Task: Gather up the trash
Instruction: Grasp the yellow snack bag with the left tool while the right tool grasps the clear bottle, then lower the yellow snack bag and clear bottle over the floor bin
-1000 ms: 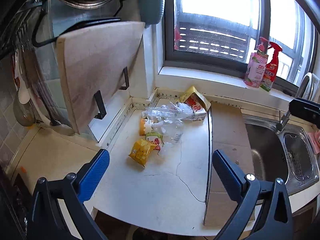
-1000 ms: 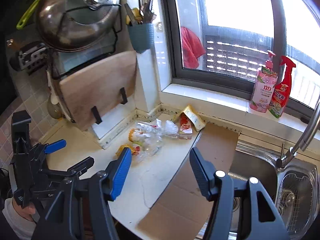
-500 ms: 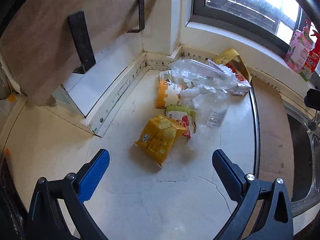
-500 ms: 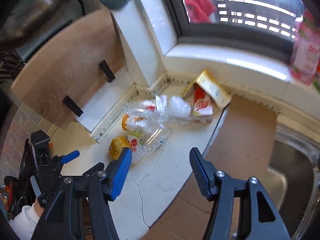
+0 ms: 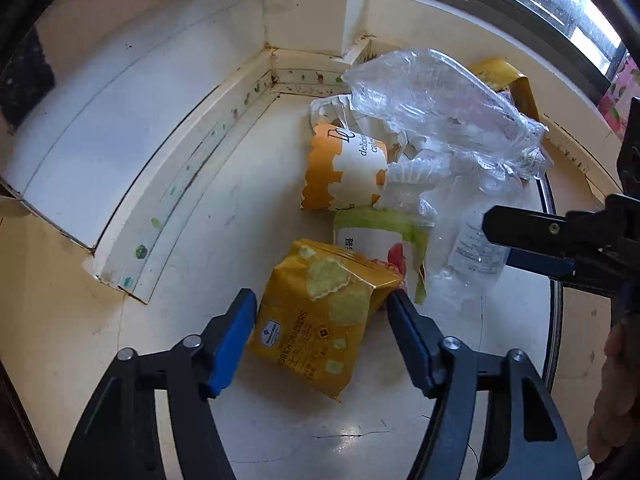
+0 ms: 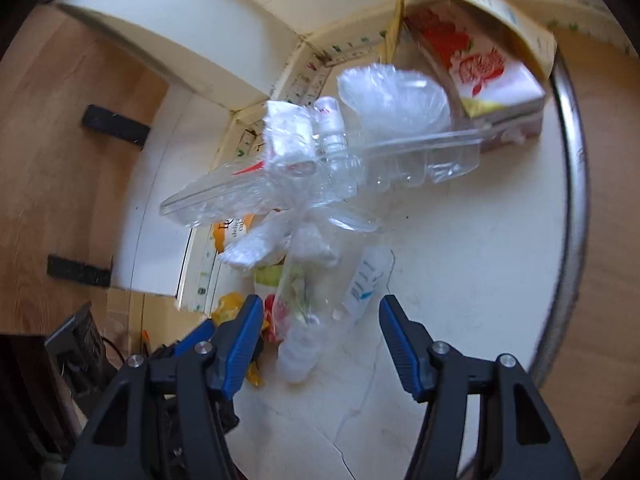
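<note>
Your left gripper (image 5: 322, 312) has just been closing around the yellow cracker bag (image 5: 320, 312) — contact unclear, its far end hidden. Your right gripper (image 6: 320, 320) gapes around the clear bottle (image 6: 316, 300) on the counter (image 6: 460, 280) — cap toward you, blurred.

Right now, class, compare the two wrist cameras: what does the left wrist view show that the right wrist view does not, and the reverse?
Only the left wrist view shows the window and the yellow cracker bag's printed face. Only the right wrist view shows the wooden board and the red-and-white carton's front. Both show the clear plastic bottle, the crumpled clear plastic and the orange-and-white wrapper.
</note>
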`<state>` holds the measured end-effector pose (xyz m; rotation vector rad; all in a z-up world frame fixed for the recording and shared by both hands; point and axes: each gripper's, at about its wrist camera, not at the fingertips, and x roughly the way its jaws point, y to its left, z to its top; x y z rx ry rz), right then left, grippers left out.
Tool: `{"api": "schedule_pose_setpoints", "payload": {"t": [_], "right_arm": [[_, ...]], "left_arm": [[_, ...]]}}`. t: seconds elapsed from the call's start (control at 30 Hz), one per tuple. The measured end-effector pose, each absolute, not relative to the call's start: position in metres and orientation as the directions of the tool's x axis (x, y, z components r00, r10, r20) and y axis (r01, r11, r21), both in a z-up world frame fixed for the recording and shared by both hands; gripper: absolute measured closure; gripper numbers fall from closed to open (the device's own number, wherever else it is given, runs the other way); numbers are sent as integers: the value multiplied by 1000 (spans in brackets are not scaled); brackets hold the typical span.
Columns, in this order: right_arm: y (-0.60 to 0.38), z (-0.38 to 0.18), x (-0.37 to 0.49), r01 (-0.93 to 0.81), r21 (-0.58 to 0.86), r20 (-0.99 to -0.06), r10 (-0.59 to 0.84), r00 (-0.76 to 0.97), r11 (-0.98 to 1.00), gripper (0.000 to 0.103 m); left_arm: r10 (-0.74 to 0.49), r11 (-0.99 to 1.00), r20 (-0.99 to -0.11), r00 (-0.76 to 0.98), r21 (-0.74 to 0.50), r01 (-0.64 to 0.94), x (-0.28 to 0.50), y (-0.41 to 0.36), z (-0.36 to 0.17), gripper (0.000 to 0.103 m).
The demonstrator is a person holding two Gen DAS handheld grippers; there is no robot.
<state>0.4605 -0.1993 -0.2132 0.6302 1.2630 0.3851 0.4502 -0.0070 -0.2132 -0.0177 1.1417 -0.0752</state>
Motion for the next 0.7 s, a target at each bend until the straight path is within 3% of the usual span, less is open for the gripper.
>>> {"api": "schedule_pose_setpoints", "payload": {"t": [0.1, 0.33, 0.7], "right_arm": [[-192, -224, 463, 98, 643, -753, 603, 264, 760, 42], [-179, -223, 457, 73, 619, -758, 570, 318, 782, 47], [-192, -190, 387, 20, 590, -772, 557, 306, 807, 48]], "left_arm": [[-79, 997, -903, 422, -67, 44, 448, -8, -215, 45], [-89, 996, -909, 407, -87, 24, 441, -8, -215, 88], [-201, 973, -876, 438, -232, -17, 374, 1, -176, 93]]}}
